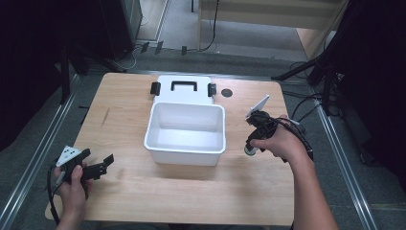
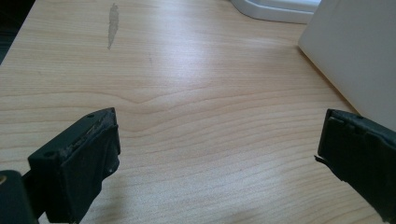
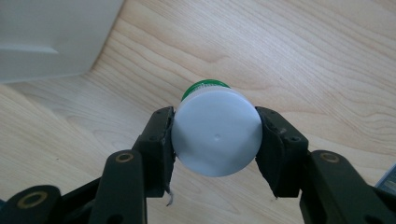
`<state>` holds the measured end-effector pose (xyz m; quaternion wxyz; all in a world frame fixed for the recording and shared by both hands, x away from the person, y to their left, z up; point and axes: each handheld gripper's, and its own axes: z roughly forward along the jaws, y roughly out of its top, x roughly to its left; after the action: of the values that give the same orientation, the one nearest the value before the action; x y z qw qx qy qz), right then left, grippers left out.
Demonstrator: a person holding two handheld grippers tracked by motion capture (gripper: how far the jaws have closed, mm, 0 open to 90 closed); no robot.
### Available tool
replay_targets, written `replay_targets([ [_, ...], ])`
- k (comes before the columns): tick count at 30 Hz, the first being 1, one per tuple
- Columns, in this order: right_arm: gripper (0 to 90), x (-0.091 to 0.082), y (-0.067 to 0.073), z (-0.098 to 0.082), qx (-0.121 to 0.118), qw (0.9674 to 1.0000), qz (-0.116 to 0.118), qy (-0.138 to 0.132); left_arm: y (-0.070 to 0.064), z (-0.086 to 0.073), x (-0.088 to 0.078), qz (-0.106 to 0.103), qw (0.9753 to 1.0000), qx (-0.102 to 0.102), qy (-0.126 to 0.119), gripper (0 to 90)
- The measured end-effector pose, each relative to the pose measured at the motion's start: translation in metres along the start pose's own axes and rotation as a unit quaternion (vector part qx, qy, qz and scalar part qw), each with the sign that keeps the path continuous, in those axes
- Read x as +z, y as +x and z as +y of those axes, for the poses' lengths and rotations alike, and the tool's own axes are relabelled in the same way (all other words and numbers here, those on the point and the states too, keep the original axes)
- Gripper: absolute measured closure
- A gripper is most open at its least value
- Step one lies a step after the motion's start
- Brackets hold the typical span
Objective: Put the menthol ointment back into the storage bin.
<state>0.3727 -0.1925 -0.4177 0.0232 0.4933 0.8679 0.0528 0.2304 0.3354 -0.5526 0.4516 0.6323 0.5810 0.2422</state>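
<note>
A white plastic box (image 1: 186, 132) stands open in the middle of the wooden table, its lid (image 1: 184, 89) with a black handle and two black latches lying flat behind it. To its right my right gripper (image 1: 251, 146) points down, shut on a small bottle (image 3: 215, 131) with a white cap and a green band below it. In the right gripper view the jaws press the cap from both sides, just above the table. At the table's front left my left gripper (image 1: 106, 163) rests low and open, its fingers (image 2: 79, 163) wide apart over bare wood, with nothing between them.
The box's white wall (image 2: 355, 56) rises at the right of the left gripper view. A dark round mark (image 1: 227, 93) lies on the table right of the lid. A grey smear (image 2: 112, 25) marks the wood at the left. Black stands and cables surround the table.
</note>
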Motion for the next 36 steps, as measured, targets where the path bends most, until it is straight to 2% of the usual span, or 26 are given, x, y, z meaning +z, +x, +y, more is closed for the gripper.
replay_targets([
  [8,51.6,-0.02,0.006,0.013,-0.004,0.9999,0.015,0.002,0.0,0.0,-0.001,0.003,1.0,-0.003,-0.006,0.0],
  [10,51.6,-0.024,0.008,0.016,-0.012,0.9998,0.014,0.0,0.0,0.0,-0.001,0.003,1.0,-0.004,-0.007,0.0],
  [23,51.6,-0.048,0.024,0.042,-0.024,0.9997,0.008,0.001,0.001,0.0,-0.001,0.002,1.0,-0.007,-0.006,0.0],
  [33,51.6,-0.062,0.034,0.055,-0.034,0.9994,0.001,0.004,0.001,0.0,-0.001,0.001,1.0,-0.007,-0.005,0.0],
  [36,51.6,-0.068,0.036,0.058,-0.038,0.9993,0.0,-0.002,0.001,0.0,-0.001,0.001,1.0,-0.007,-0.005,0.0],
])
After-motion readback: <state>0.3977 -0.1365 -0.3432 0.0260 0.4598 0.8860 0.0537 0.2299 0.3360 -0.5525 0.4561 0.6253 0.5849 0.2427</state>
